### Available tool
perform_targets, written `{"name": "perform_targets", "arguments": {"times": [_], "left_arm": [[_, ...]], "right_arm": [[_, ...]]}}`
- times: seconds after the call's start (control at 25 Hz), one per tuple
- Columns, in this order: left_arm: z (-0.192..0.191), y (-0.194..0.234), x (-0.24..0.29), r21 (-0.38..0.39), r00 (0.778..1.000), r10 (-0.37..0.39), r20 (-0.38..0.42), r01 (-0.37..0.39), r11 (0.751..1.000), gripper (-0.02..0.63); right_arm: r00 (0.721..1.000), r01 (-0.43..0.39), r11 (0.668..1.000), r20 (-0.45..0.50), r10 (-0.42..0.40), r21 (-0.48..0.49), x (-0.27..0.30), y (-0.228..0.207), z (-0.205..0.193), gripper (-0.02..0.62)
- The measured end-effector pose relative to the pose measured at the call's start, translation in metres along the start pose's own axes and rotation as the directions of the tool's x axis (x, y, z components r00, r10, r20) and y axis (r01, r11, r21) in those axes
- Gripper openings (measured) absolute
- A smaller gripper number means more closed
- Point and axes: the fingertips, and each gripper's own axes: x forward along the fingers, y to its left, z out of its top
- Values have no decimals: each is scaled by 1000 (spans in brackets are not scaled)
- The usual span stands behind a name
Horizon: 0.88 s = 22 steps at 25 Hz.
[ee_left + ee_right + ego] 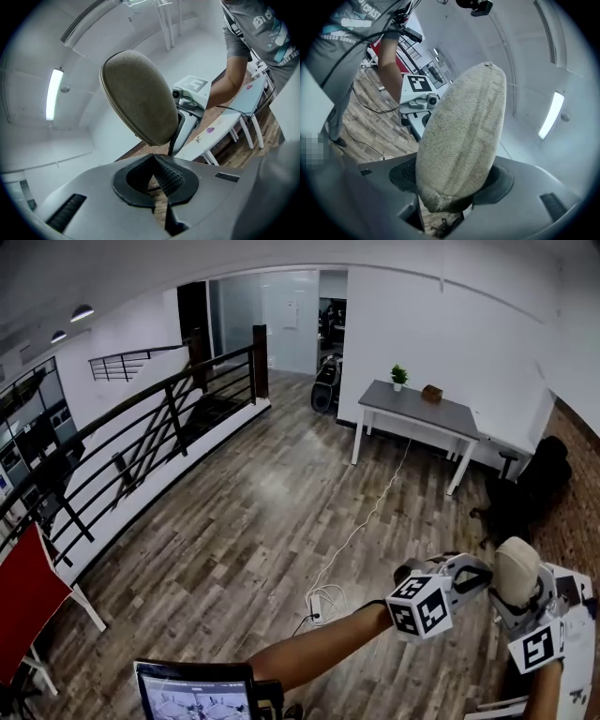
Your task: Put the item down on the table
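A beige oval fabric pouch stands upright in my right gripper, which is shut on its lower end. In the right gripper view the pouch fills the centre and hides the jaws' tips. My left gripper sits just left of the pouch, close beside it. Its pads meet at the tip with nothing between them, and the pouch shows beyond them. A white table lies under my right hand at the lower right.
A grey table with a small plant stands by the far wall. A black railing runs along the left. A cable and power strip lie on the wood floor, and a tablet is at the bottom edge.
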Motion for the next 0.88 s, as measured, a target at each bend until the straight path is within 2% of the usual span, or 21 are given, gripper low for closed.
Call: {"name": "perform_targets", "arguments": {"times": [0.2,0.48,0.68,0.88], "left_arm": [[-51,39,40,-25,999,20,-36,-21,999,-3],[-121,110,139,-33,995,50,-87,-53,998,-3],[-147,147,217,-22,992,68,-107,-71,997,-3],[-167,176,271,-14,990,72,-120,-74,997,-3]], "right_arm": [[1000,-11,1000,6,11,12,47,-21,-53,265],[998,-40,999,38,39,16,108,-71,-173,265],[996,-54,998,65,53,18,125,-108,-258,265],[997,-54,999,62,54,-2,140,-140,-312,265]]}}
